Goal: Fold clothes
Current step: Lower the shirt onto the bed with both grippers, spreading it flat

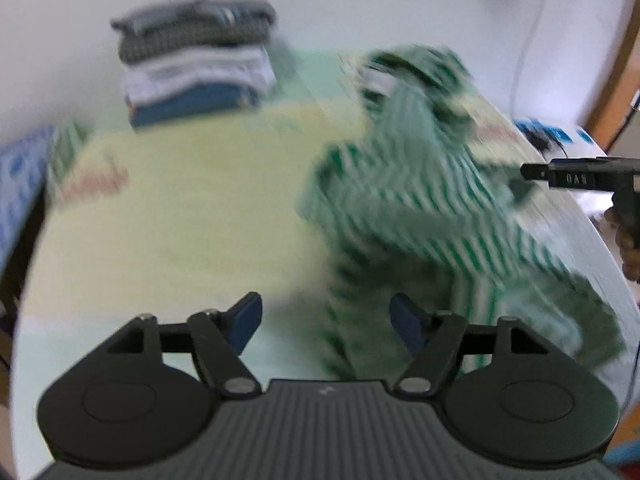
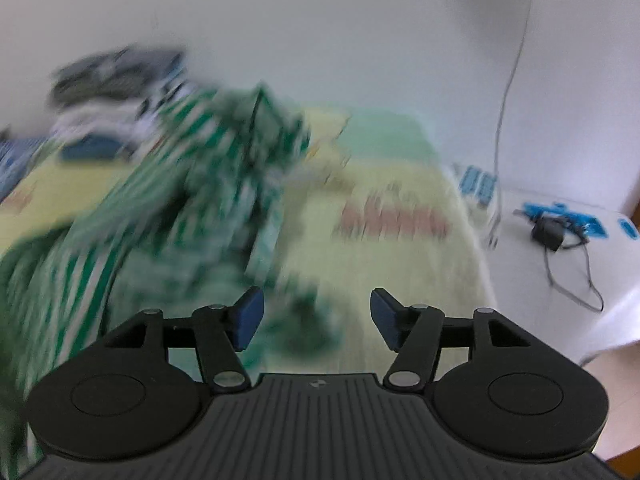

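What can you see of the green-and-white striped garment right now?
The striped garment is soft cloth in green and white stripes, motion-blurred in both views. It lies unfolded in a rumpled heap on the pale yellow cover, right of the folded stack. Neither claw grips it: both stand open with nothing pinched. Finer details such as collar or sleeves can't be made out.

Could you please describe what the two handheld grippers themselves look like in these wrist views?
Both the left gripper and the right gripper look alike: matte black ribbed bodies flanked by two round housings, black linkage arms with silver pivot pins, and dark blue pads on the fingers. From the left view, the right gripper's black side bears small white characters, too blurred to read.
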`<action>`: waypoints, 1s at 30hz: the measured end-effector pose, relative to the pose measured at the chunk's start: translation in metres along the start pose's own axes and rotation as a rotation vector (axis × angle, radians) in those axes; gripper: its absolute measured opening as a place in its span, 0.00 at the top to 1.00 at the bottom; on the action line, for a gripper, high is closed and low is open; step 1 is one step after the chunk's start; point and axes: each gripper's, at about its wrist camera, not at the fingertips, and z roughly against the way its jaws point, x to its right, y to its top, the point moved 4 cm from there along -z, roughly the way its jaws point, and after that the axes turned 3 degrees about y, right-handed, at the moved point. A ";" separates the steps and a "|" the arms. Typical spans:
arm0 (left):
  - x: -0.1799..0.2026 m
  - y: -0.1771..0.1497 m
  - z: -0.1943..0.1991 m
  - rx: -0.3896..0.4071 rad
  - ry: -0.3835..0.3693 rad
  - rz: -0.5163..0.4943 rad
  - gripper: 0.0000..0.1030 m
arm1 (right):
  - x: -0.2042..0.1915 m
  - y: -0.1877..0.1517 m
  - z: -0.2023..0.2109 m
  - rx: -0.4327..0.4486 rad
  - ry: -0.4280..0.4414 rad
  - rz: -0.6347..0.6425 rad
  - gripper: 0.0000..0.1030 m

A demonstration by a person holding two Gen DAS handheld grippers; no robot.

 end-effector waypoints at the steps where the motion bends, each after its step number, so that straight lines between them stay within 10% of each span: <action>1: 0.007 -0.007 -0.003 -0.012 -0.001 -0.014 0.17 | -0.004 -0.013 0.007 -0.019 0.006 0.038 0.39; 3: 0.015 -0.013 -0.014 -0.040 0.002 -0.023 0.17 | -0.014 -0.038 0.017 -0.060 -0.007 0.131 0.38; 7: 0.019 -0.017 -0.039 -0.109 -0.020 0.000 0.68 | -0.021 -0.072 0.023 -0.124 -0.058 0.166 0.38; 11: 0.002 -0.007 -0.042 -0.097 -0.078 0.047 0.92 | -0.017 -0.081 0.033 -0.122 -0.088 0.071 0.41; 19: -0.038 0.044 -0.037 0.001 -0.117 0.000 1.00 | -0.044 -0.089 0.045 -0.176 -0.121 -0.025 0.55; 21: -0.045 0.060 -0.040 0.016 -0.096 -0.055 1.00 | -0.051 -0.086 0.044 -0.183 -0.158 -0.029 0.96; 30: -0.096 0.115 -0.076 0.021 0.056 -0.189 0.99 | -0.087 -0.033 0.049 -0.157 -0.214 -0.183 0.96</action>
